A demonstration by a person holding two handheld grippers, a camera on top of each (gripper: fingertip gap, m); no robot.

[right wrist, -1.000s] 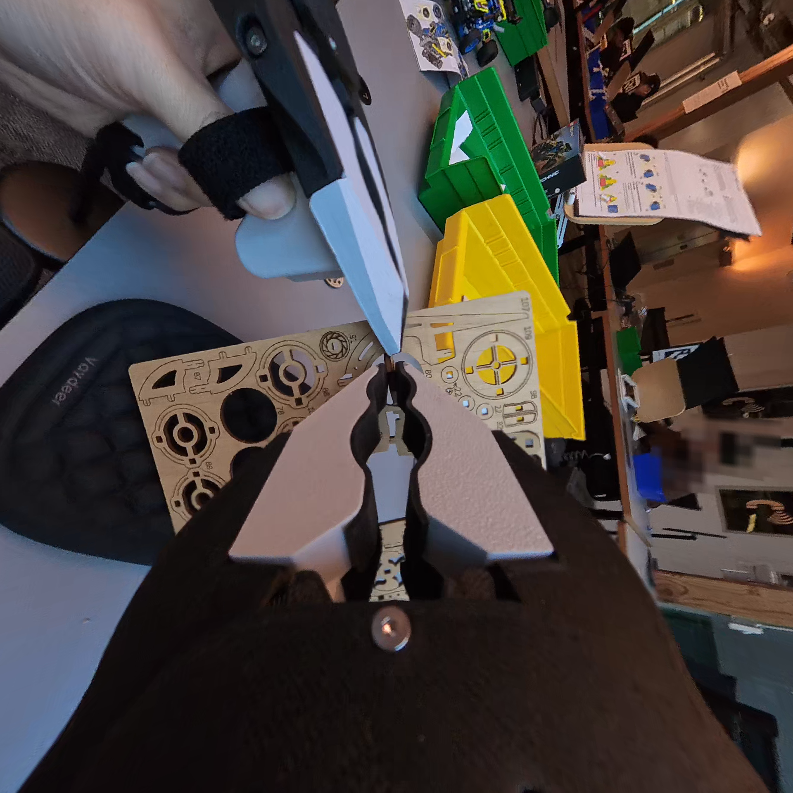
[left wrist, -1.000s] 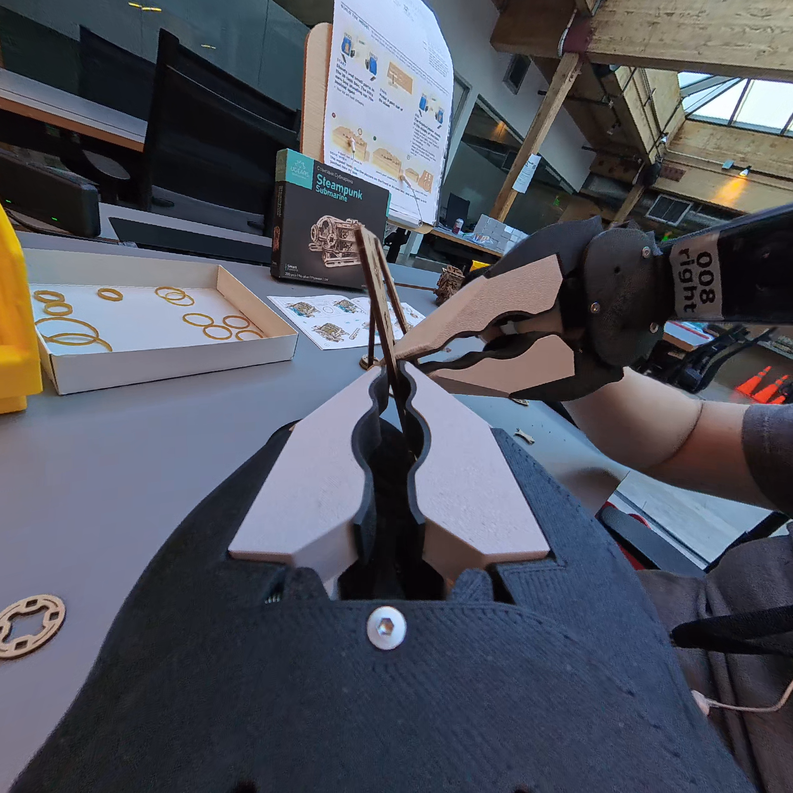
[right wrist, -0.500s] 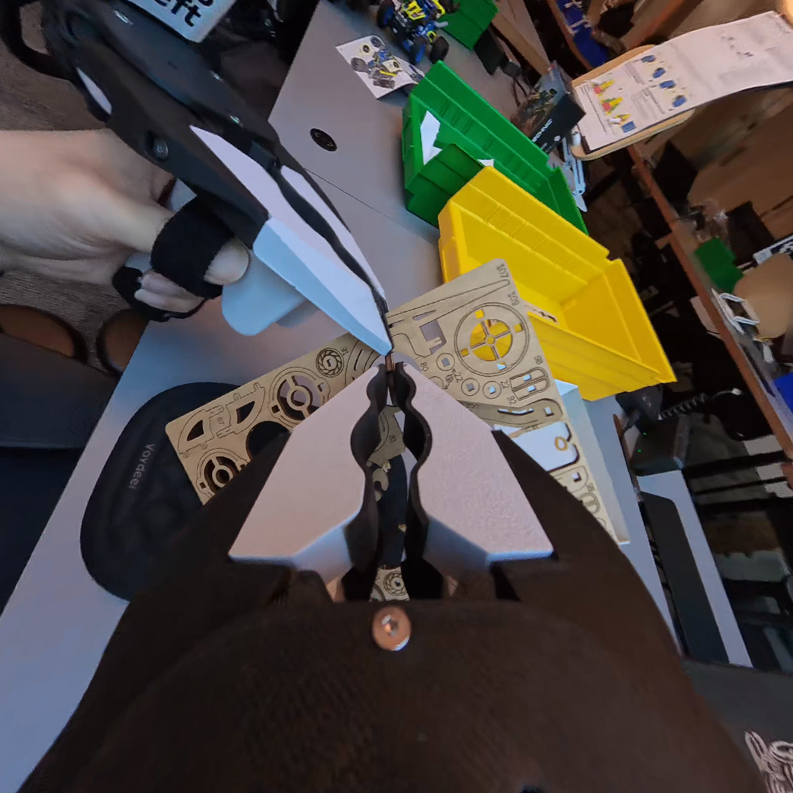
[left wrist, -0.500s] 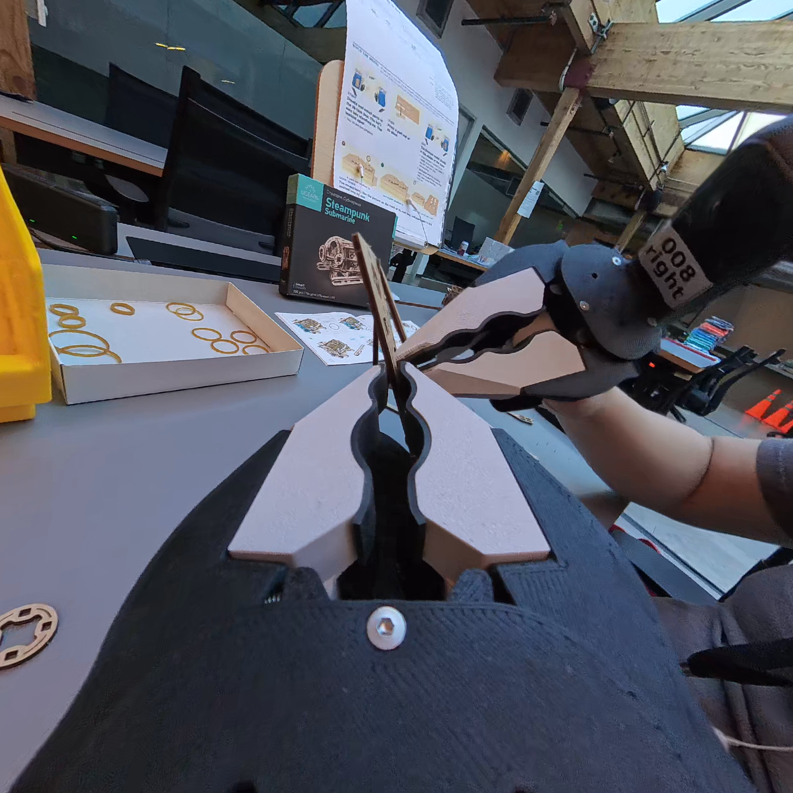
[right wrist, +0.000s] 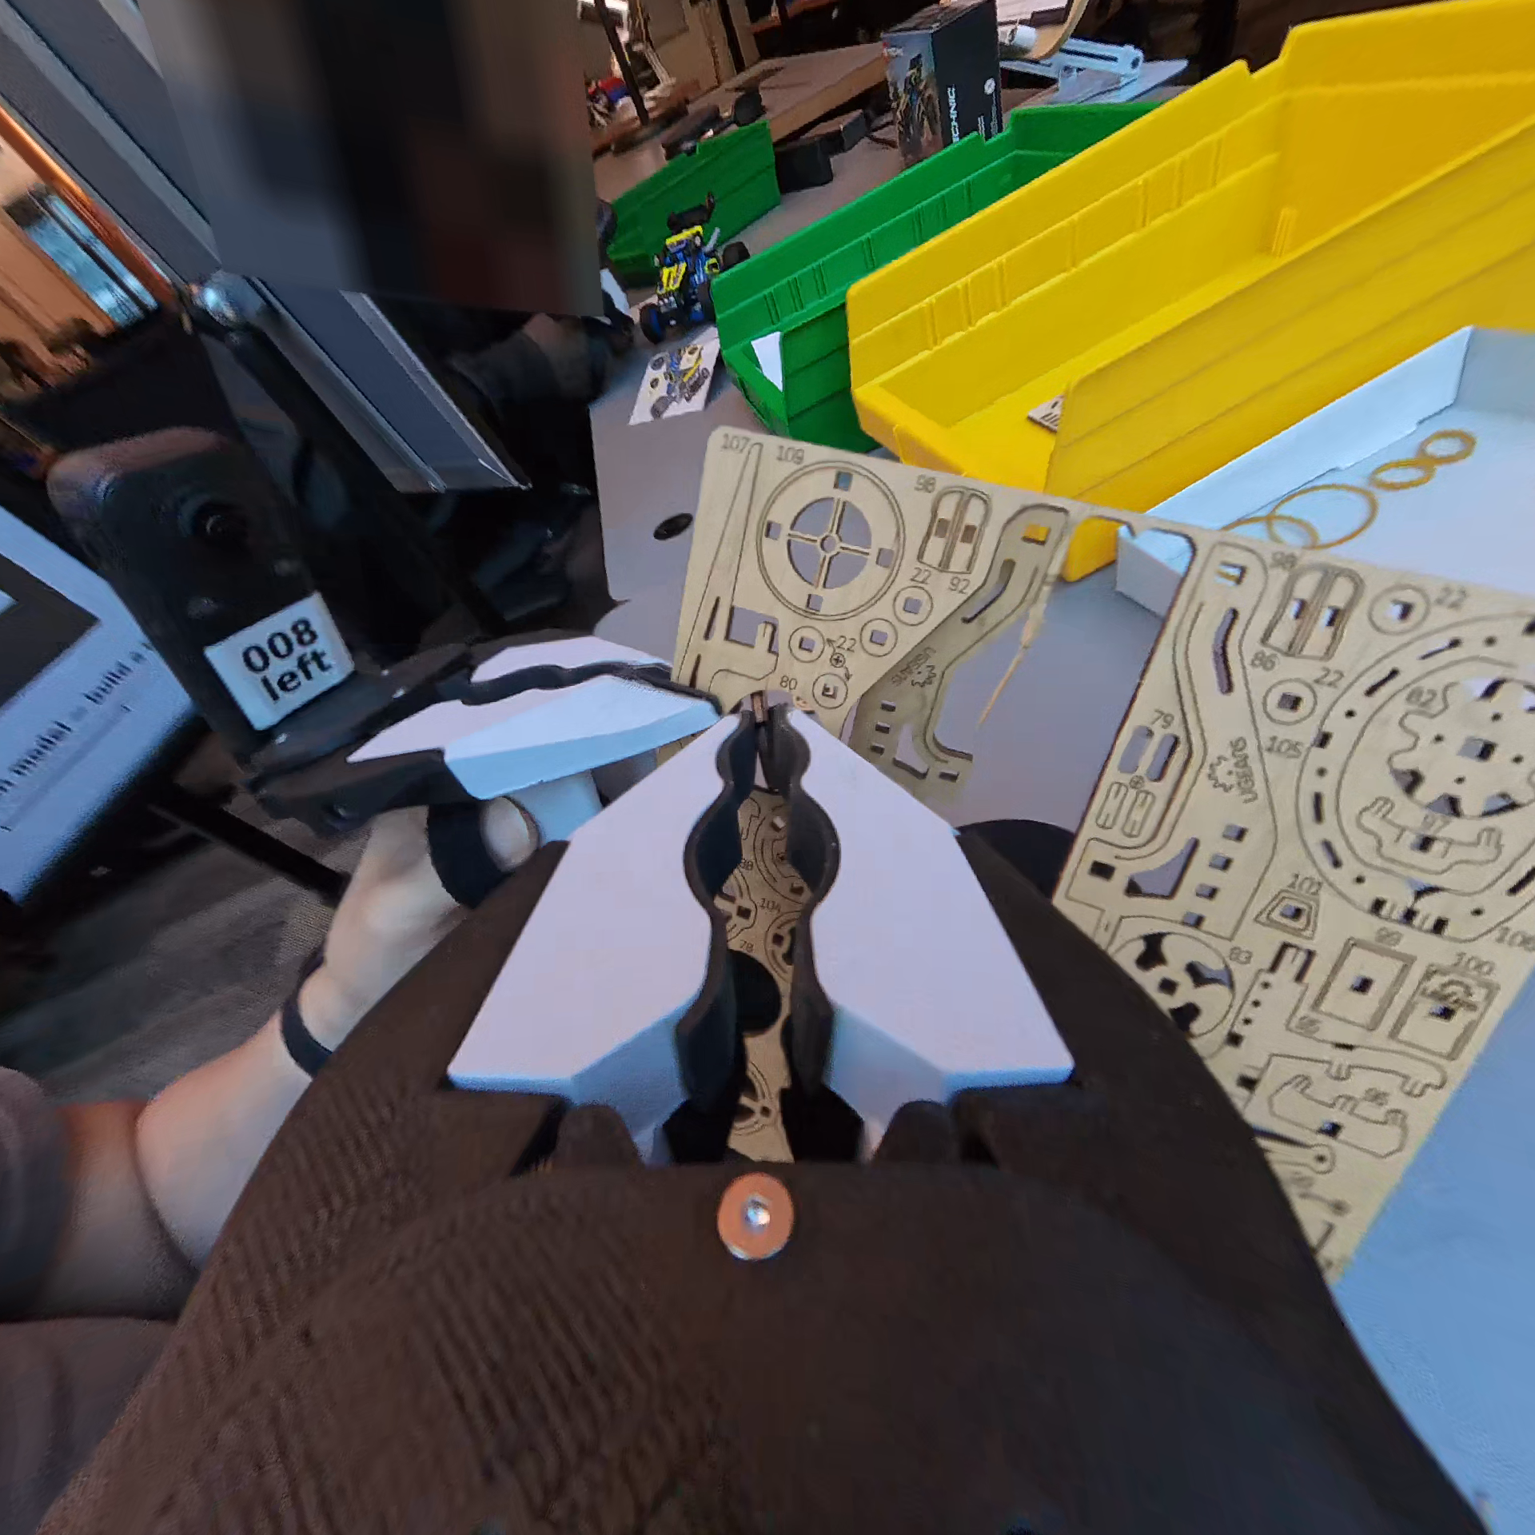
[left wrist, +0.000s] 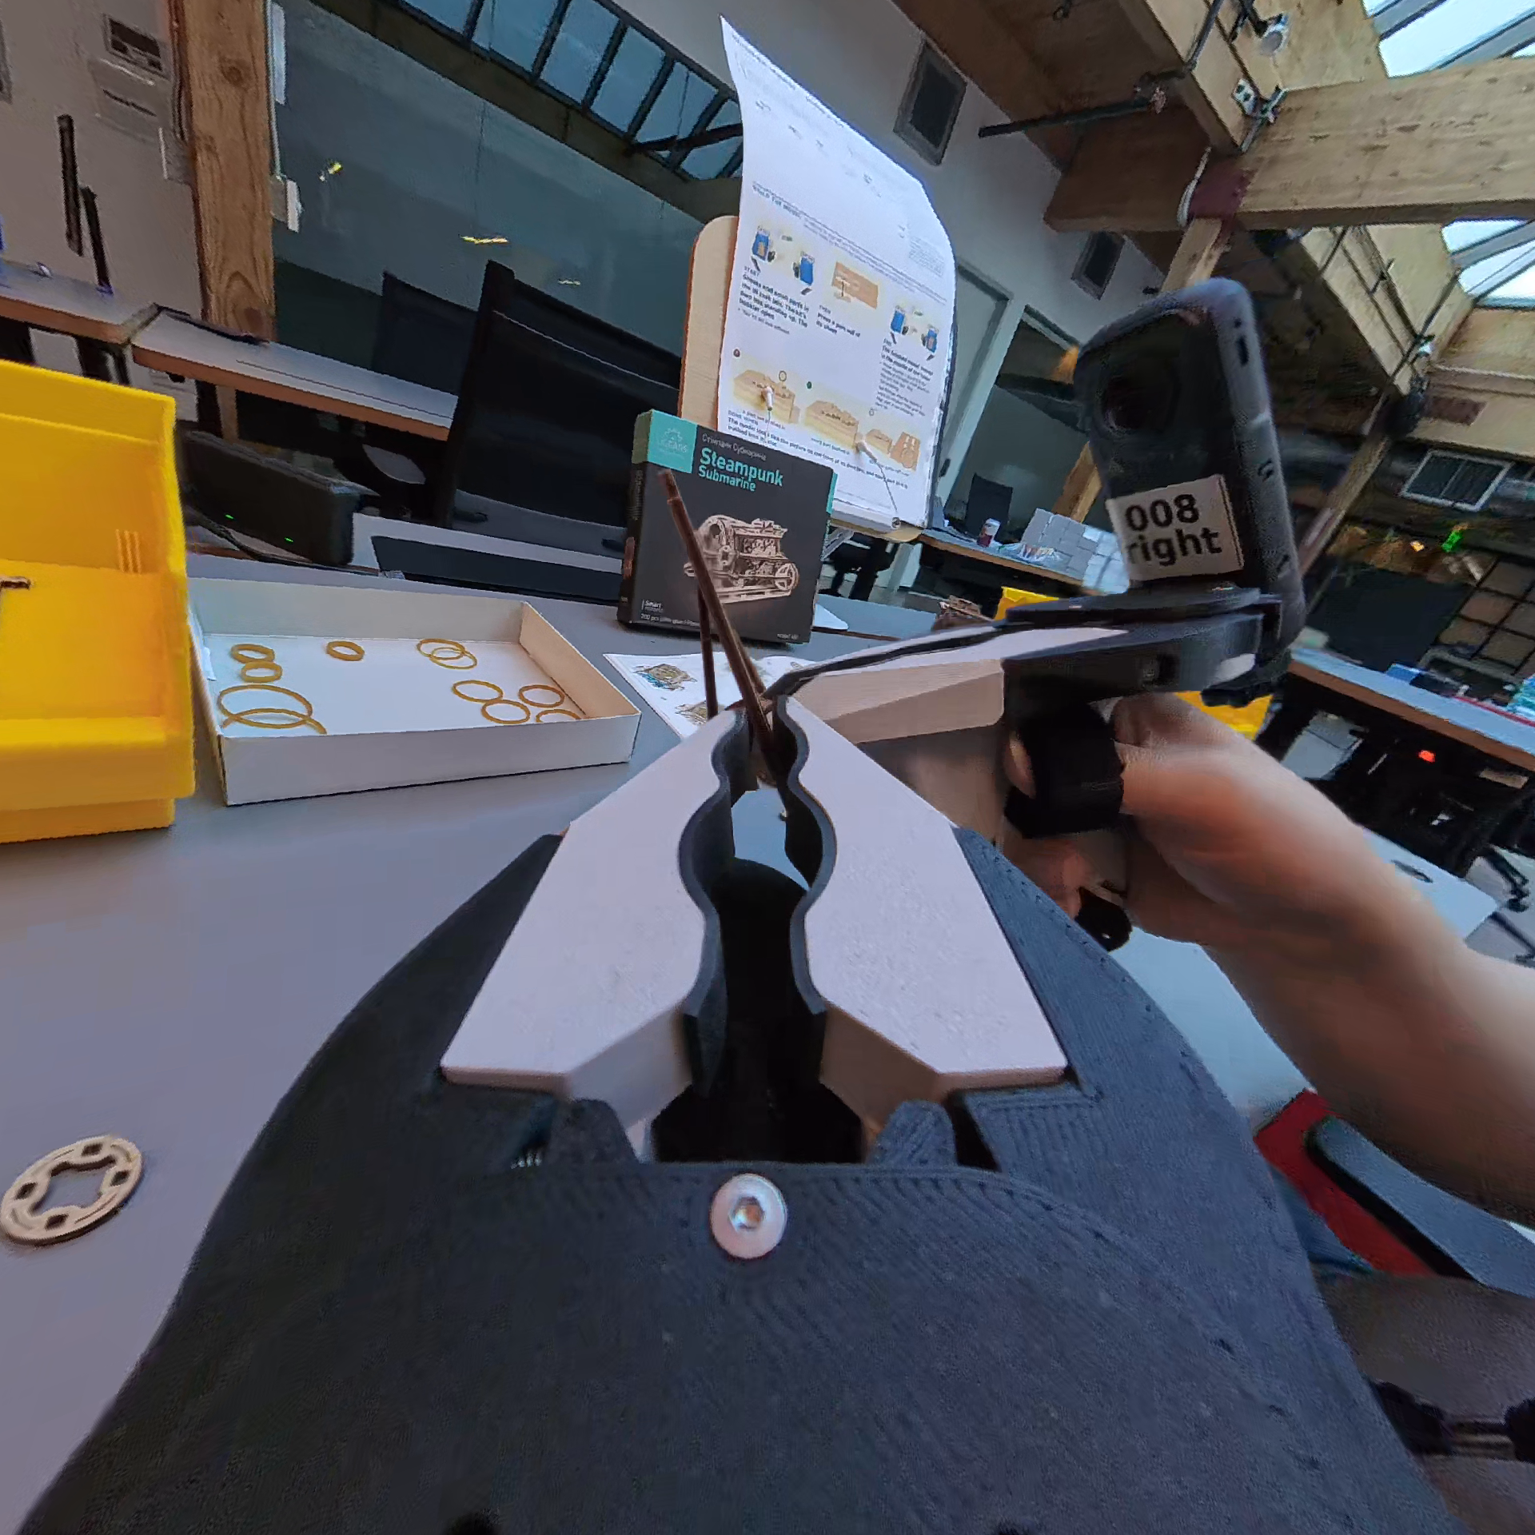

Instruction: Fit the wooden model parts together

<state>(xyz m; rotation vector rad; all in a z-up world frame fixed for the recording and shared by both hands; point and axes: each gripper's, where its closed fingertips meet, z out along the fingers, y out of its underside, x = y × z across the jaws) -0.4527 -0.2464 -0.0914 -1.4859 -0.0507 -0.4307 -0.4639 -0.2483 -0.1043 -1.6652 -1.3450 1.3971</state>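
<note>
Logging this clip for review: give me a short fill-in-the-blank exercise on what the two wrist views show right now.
1. The left hand-held gripper is shut on a thin wooden ____.
2. The rubber bands lie in a shallow ____ tray.
3. Beside the yellow bin, on its far side, stands a ____ bin.
4. The right hand-held gripper meets the left one tip to ____.

Missing words: sheet; white; green; tip

Yellow bin (right wrist: 1204,249) beside green bin (right wrist: 872,249); white tray (left wrist: 399,747) w/ rubber bands (left wrist: 266,706).
</note>
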